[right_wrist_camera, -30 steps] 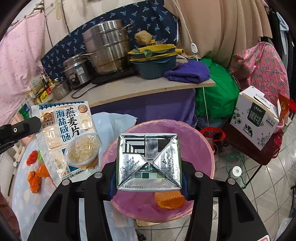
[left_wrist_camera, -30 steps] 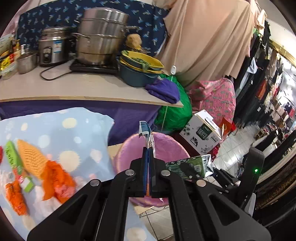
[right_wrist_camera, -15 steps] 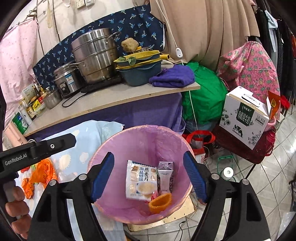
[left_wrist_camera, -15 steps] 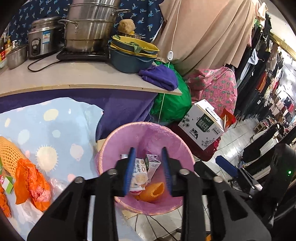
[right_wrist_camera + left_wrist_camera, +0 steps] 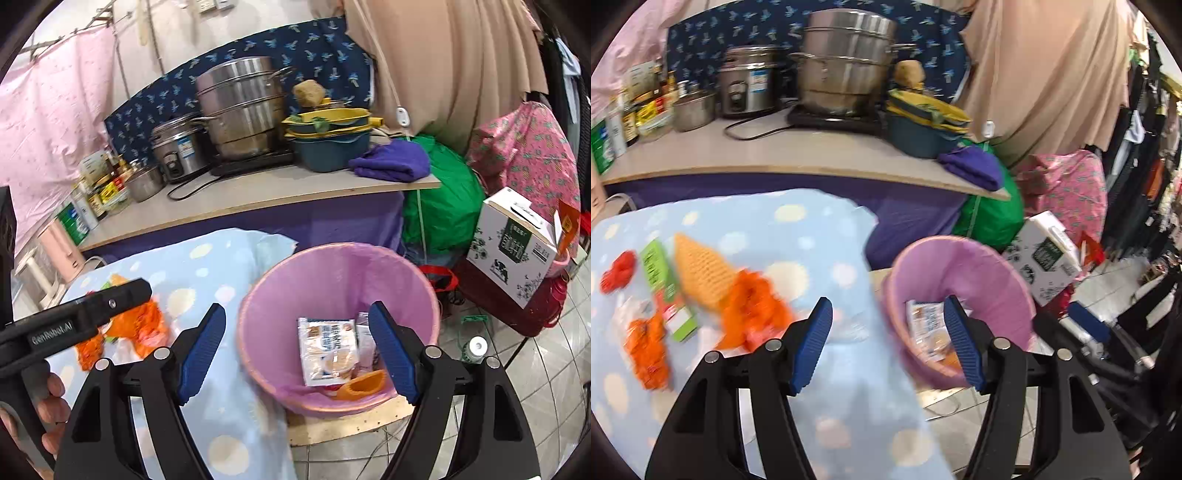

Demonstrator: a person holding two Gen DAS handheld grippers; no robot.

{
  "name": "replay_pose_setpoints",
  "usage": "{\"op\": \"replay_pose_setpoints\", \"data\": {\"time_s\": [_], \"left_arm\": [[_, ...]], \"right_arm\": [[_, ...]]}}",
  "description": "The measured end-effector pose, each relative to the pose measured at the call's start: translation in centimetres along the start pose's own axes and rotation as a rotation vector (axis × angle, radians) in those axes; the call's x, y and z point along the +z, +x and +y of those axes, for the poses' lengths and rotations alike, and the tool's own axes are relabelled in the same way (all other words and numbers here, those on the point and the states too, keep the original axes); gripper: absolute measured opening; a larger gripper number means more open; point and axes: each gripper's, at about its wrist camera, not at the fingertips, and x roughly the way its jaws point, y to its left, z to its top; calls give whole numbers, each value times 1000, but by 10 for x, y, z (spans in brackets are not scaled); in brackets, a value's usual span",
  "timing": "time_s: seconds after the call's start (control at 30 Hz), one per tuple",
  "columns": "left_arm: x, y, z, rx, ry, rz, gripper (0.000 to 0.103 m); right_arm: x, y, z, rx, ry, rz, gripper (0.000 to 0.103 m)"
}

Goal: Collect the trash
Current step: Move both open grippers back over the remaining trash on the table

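Trash part-collected: snack packet (image 5: 327, 345) lies inside pink bin (image 5: 332, 266), orange wrappers (image 5: 753, 314) remain on surface (image 5: 820, 236) beside bin; both grippers' fingers (image 5: 812, 345) released, empty

A second ago the left hand-held gripper (image 5: 887, 345) pinched a snack packet (image 5: 925, 325) and the right hand-held gripper (image 5: 297, 352) clamped a carton (image 5: 365, 341), both over the bin (image 5: 332, 273). Now both lie inside the bin and both sets of jaws stand wide apart, holding nothing. The left one has swung left, over the near edge of the blue cloth (image 5: 820, 229).
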Motion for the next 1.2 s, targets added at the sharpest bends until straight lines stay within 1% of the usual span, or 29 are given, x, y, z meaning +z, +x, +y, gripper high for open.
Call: {"op": "replay_pose_setpoints", "data": {"time_s": [0.07, 0.23, 0.33, 0.4, 0.5, 0.63, 0.67, 0.73, 0.93, 1.07, 1.13, 1.2], "left_arm": [[-12, -7, 22, 55, -32, 16, 59], [-40, -23, 81, 157, -121, 48, 59], [-56, -33, 123, 193, -202, 64, 59], [-68, -40, 150, 230, -242, 67, 59], [-81, -50, 182, 284, -279, 68, 59], [-95, -60, 215, 320, -307, 73, 61], [-98, -62, 221, 329, -313, 73, 63], [-103, -66, 232, 337, -333, 71, 63], [-107, -65, 246, 335, -358, 76, 65], [-106, -64, 247, 330, -356, 60, 74], [-103, -61, 247, 325, -347, 61, 74], [-102, -57, 247, 327, -341, 64, 74]], "right_arm": [[-4, -1, 14, 18, -25, 7, 77], [-22, 3, 55, 81, -82, 50, 77], [-37, 11, 83, 119, -118, 89, 77], [-45, 17, 98, 142, -129, 114, 77], [-59, 30, 126, 178, -152, 153, 77], [-74, 51, 156, 212, -172, 204, 77], [-77, 56, 163, 222, -173, 215, 77], [-82, 67, 176, 231, -178, 230, 77], [-86, 101, 198, 220, -176, 259, 77], [-86, 116, 204, 210, -159, 275, 76], [-88, 120, 208, 214, -163, 286, 69], [-91, 123, 212, 202, -179, 297, 59]]}}
